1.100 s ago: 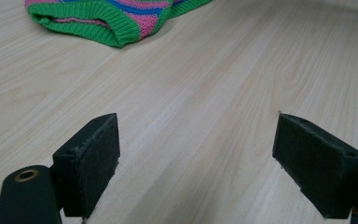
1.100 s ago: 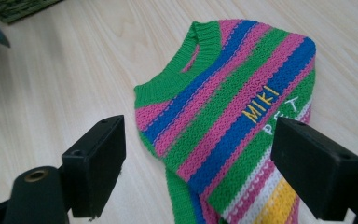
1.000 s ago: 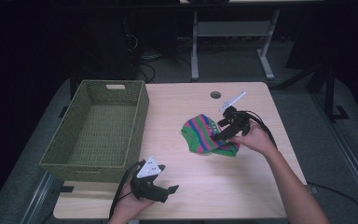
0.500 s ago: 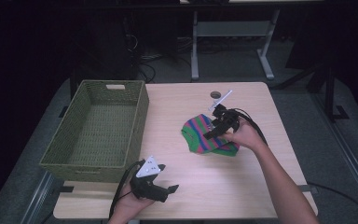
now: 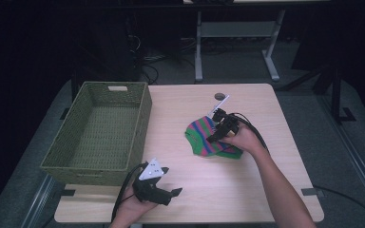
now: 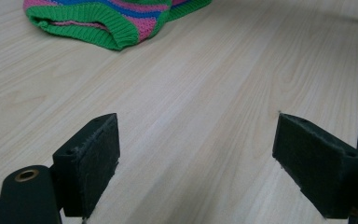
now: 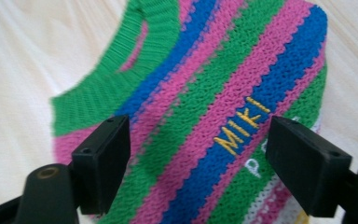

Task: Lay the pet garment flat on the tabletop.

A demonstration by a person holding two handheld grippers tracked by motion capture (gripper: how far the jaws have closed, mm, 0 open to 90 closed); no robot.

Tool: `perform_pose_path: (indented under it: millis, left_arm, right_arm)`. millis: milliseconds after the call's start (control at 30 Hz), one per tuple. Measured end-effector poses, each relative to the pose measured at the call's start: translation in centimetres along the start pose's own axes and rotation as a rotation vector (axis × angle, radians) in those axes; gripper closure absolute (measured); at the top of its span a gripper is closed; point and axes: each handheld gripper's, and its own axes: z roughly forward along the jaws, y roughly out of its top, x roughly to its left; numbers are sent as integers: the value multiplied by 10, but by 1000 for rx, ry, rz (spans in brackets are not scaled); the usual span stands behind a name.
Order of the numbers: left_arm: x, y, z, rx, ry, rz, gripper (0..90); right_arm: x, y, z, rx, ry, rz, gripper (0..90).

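The pale wooden table [image 5: 266, 190] carries, at the left of the high view, an empty olive-green woven rectangular basket [image 5: 100, 130], and right of centre a small knitted garment striped in green, pink and blue [image 5: 206, 137], lying flat with its stripes running from upper left to lower right. The right claw [image 5: 216, 135] is seen directly over that garment, slanted down toward its left part; in the right gripper view the knit [image 7: 205, 121] lies straight ahead between wide-spread jaws, which have just been closing slightly with nothing yet pinched. The left claw [image 5: 173, 194] is held at the bottom centre, jaws apart and empty, with the garment [image 6: 116, 18] well ahead at the upper left of its view. The right claw is judged the nearer for the grasp.
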Motion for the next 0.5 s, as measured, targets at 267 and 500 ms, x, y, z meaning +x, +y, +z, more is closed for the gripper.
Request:
perform_pose_path:
  millis: [267, 500]
  left_arm:
    - [0, 0, -1, -4, 1, -2, 145]
    - [0, -1, 0, 3, 1, -2, 146]
  right_arm:
    - [4, 1, 10, 49, -57, -14, 278]
    - [9, 5, 11, 76, -105, 6, 366]
